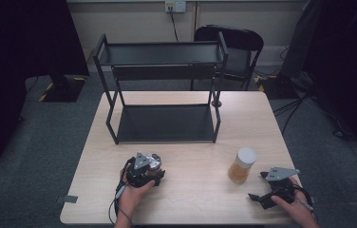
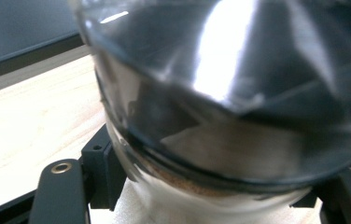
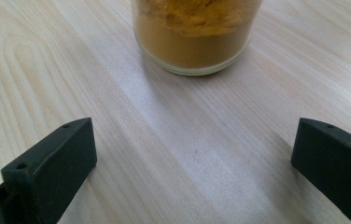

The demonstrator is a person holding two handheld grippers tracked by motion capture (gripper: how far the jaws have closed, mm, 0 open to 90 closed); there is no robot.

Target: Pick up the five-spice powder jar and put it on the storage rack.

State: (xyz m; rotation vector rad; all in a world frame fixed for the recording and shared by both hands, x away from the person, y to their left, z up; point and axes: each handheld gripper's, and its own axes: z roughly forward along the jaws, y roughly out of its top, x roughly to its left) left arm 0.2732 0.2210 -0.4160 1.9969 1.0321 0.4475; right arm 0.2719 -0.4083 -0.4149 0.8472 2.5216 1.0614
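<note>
Glass jar (image 2: 220,93) with shiny lid sits near front edge of table (image 1: 191,156), left of centre, clamped between jaws of left gripper (image 1: 143,172); brown residue visible low inside, close view blurred. Second jar (image 1: 242,165), orange powder, white lid, upright toward front right corner. Right gripper (image 1: 274,187) just beside it on near side, jaws spread wide, nothing between, not touching. Black two-tier shelf rack (image 1: 162,90) stands at far half of table

A pale wooden table (image 1: 186,199) stands on grey carpet (image 1: 34,156). Behind it are a black chair (image 1: 233,42), a beige wall (image 1: 129,19) and a wall socket (image 1: 175,5).
</note>
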